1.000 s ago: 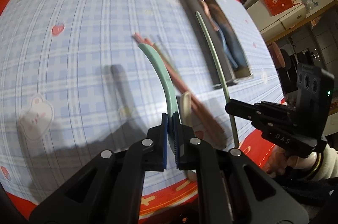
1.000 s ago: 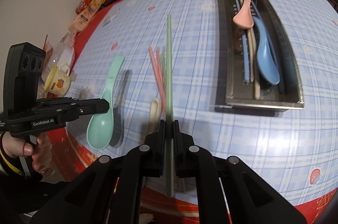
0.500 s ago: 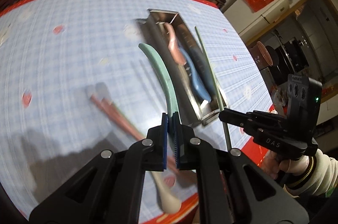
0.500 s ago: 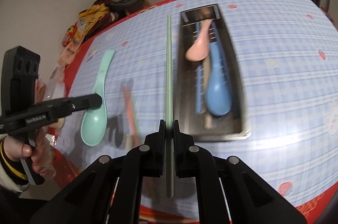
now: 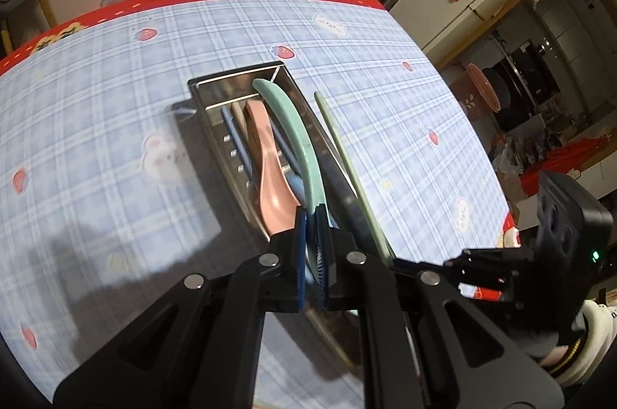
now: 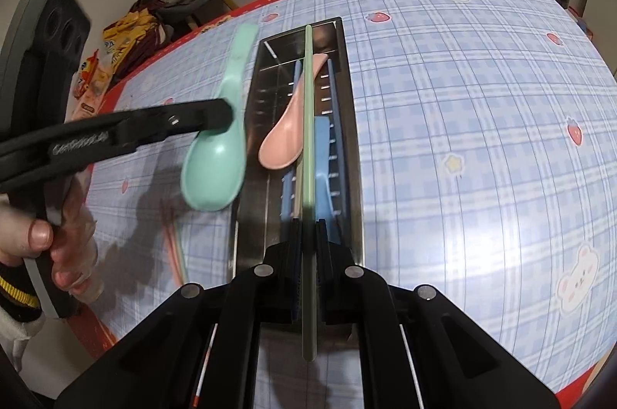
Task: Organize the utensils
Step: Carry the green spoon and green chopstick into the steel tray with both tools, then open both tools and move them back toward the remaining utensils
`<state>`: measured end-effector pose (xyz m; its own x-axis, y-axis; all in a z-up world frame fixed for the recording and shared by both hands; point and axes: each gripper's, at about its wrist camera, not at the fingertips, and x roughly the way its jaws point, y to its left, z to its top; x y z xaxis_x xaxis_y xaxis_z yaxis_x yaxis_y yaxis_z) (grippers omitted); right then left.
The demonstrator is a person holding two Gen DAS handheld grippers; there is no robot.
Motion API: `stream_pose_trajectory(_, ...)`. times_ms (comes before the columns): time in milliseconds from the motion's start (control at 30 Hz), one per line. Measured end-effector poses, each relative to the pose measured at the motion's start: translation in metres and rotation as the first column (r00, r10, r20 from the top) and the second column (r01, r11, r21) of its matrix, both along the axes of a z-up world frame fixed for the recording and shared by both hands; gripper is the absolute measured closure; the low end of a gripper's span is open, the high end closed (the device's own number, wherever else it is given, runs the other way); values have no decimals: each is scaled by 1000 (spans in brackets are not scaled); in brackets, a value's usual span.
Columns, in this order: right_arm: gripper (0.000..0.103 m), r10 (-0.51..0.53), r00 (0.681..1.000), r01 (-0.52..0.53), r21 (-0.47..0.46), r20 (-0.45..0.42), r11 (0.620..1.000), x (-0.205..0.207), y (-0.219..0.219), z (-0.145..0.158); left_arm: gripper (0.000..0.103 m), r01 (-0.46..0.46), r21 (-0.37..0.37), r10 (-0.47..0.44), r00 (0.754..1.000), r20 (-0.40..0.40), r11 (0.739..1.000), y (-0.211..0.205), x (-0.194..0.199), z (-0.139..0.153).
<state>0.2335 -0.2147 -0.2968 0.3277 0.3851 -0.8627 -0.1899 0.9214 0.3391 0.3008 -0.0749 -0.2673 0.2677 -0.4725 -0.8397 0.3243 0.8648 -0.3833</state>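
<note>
Your left gripper (image 5: pixel 311 235) is squeezed tight on the green spoon (image 5: pixel 297 139). Pads pinch the handle near the scoop end, and the scoop hangs low in the air, seen best from the right cam (image 6: pixel 214 174). The handle curves up and away over the metal tray (image 5: pixel 200 89). From the right cam, the spoon sits just left of the tray's left wall, above the table, not in it yet.

Your right gripper (image 6: pixel 306 235) is also shut tight, on one green chopstick (image 6: pixel 308 123). The stick points straight ahead along the tray's length, above it, w/ its far tip near the tray's far end. Its back end pokes out behind the pads.

The tray (image 6: pixel 354 123) lies on the blue checked tablecloth (image 6: pixel 482 139), long side running away from you, about mid-table. Inside it: a pink spoon (image 6: pixel 287 135) w/ scoop toward you, a blue spoon (image 6: pixel 322 154) under it, plus thin blue and cream sticks lying lengthwise. Can't tell how many sticks.

On the cloth near the table's left front edge, more sticks (image 6: pixel 175 247), pink and green, lie under the left gripper's shadow. They are blurry.

Your left hand (image 6: pixel 50 239) wraps the left gripper's handle at the left edge of the right cam view.
</note>
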Motion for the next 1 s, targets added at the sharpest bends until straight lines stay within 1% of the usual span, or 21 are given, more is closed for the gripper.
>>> stream_pose_trajectory(133, 96, -4, 1000, 4, -8, -9, 1000, 11, -2, -4, 94, 5, 13, -5, 1000, -14, 1000, -7, 18, -11)
stream_pose_trajectory(400, 96, -10, 1000, 9, -17, -25, 1000, 22, -1, -11, 94, 15, 39, -14, 999, -42, 999, -16, 37, -26)
stream_pose_trajectory(767, 96, -12, 999, 11, -28, -33, 1000, 31, 0, -16, 94, 31, 65, -26, 997, -69, 997, -23, 42, -42)
stream_pose_trajectory(1000, 95, -11, 999, 10, -31, -32, 999, 32, 0, -17, 94, 26, 81, -21, 997, -68, 996, -24, 45, -42)
